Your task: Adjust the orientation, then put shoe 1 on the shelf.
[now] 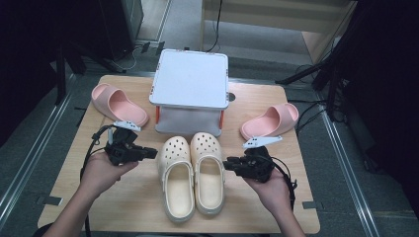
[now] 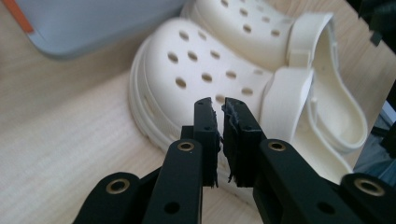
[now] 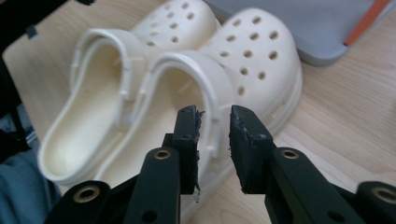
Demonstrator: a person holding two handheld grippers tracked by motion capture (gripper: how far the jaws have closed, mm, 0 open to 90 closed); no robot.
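Clogs, two, sit between nearly closed left gripper and slightly spread right gripper.

Premises: a lab or recording set-up, not a home. A light wooden table stands on grey flooring, flanked by metal rails. Black stand legs and loose cables lie behind it; surroundings are dark, with equipment at upper left.

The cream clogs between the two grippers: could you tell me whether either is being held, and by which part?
Nothing is held. The left gripper is nearly shut and the right gripper is open, both beside the cream clogs.
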